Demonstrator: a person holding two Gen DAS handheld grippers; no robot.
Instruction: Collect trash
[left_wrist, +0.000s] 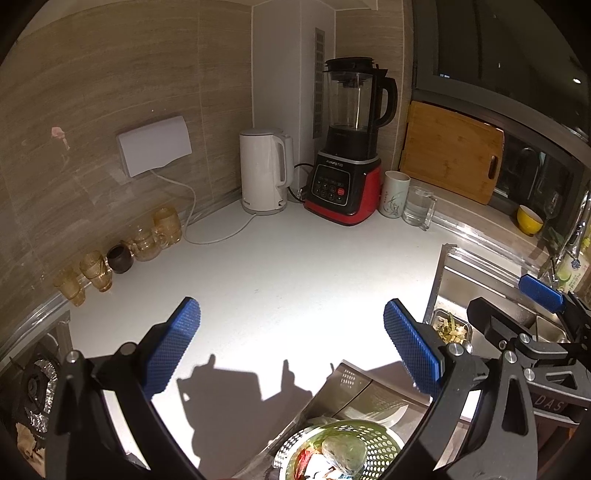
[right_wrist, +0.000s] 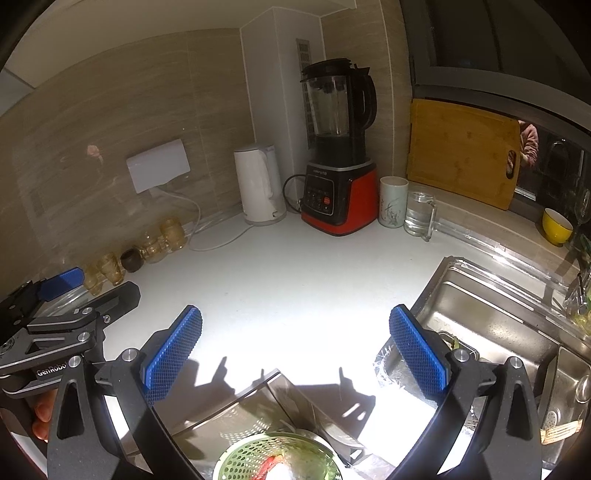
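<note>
Left gripper (left_wrist: 291, 345): jaws wide apart, holding nothing, hovering over the tabletop (left_wrist: 295, 266).
Strainer basket (left_wrist: 345, 452): perforated metal, at the near edge below both grippers; scraps and wrappers lie inside.
Right gripper (right_wrist: 295, 349): jaws spread wide, empty.
Sink (right_wrist: 491, 317): a small tray of peelings (left_wrist: 452, 328) sits in it, uncollected.
Progress: some trash looks gathered in the basket; the peelings, and emptying the basket, likely remain.

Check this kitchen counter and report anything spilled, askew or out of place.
Nothing is spilled or toppled on the white countertop. Food scraps sit only in the perforated metal strainer basket at the near edge and a small metal container in the stainless sink. Both grippers' jaws are open and empty.
</note>
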